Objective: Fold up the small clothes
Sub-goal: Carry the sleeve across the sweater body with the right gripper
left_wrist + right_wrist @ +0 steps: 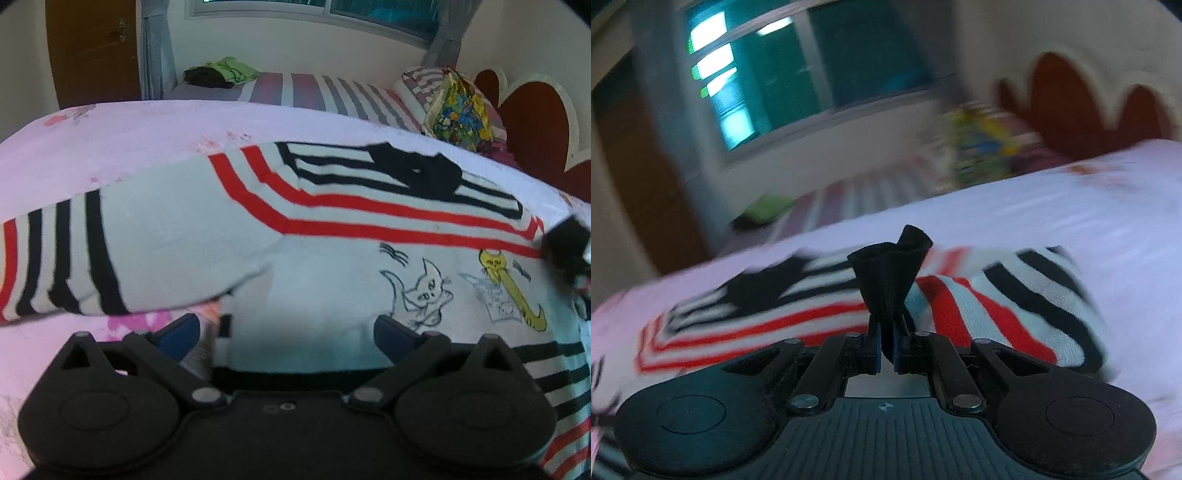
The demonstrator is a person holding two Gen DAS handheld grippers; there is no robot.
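Striped knit shirt [332, 266]: soft matt cloth, fine ribbed weave visible on its black cuff [886, 277]. Bedsheet [147, 136]: matt woven cotton, lightly textured. Right hand-held gripper [885, 350]: matt black plastic, ridged housing, dull metal pivot pins. Far left door [92, 48]: smooth wood.

Bed [147, 133] under pale pink floral sheet; striped cat-print shirt [332, 280] spread flat directly on it

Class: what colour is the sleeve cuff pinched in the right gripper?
Black cuff of the striped white shirt; right wrist view shows it best.
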